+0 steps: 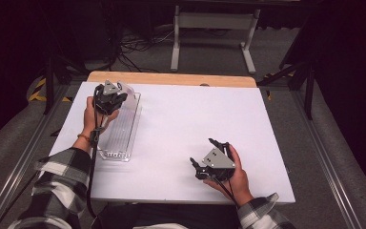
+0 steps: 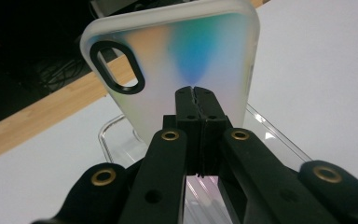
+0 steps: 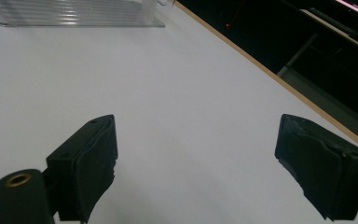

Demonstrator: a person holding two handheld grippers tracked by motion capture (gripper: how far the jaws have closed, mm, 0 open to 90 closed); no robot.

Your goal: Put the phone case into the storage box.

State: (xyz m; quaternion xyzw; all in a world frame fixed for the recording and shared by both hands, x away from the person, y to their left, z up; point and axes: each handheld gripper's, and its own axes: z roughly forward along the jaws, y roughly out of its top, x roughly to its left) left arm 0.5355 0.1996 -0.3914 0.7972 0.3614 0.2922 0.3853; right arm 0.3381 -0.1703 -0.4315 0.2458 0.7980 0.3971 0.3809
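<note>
Your left gripper (image 2: 196, 100) is pinching the frosted iridescent phone case (image 2: 177, 60) by its thin edge above the clear ribbed plastic tray (image 1: 124, 125) near the white bench's (image 1: 186, 129) far left corner. Gripping so little, it is risking a twist or slip against the tray wall. Your right gripper (image 3: 196, 158) is idling wide open, holding nothing, near the front edge.

Seeing a white tabletop (image 1: 186, 124) lying bare across its middle and right, with a light wooden strip (image 1: 171, 78) running along the far edge. Finding a clear ribbed tray (image 1: 124, 129) sitting lengthwise near the left side of that top, well in from the far strip. Noticing a white metal stand (image 1: 214, 21) standing on the grey carpet (image 1: 286, 47) beyond the table, and dark cables (image 1: 138, 47) sprawling just left of it. Spotting yellow-and-black tape (image 1: 38, 90) marking the floor at far left, and a metal rail (image 1: 14, 171) slanting alongside the table
</note>
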